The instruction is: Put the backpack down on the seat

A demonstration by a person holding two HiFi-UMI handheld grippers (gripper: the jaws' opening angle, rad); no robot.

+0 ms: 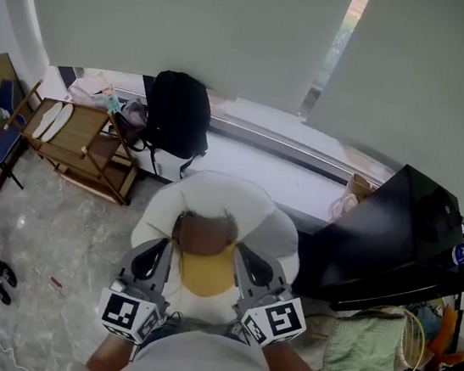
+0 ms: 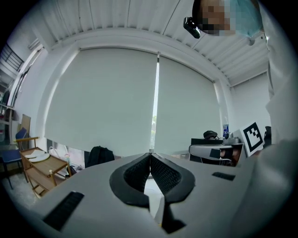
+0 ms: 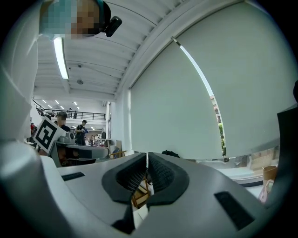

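Seeing the rounded black fabric backpack (image 1: 178, 114) sitting upright on the long white window bench (image 1: 256, 165), straps dangling over its edge. Holding left gripper (image 2: 150, 163) and right gripper (image 3: 146, 163) back from that bench, jaws fully closed, gripping nothing.

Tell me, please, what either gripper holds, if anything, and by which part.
Nothing is held; the left gripper and the right gripper are both shut, empty.
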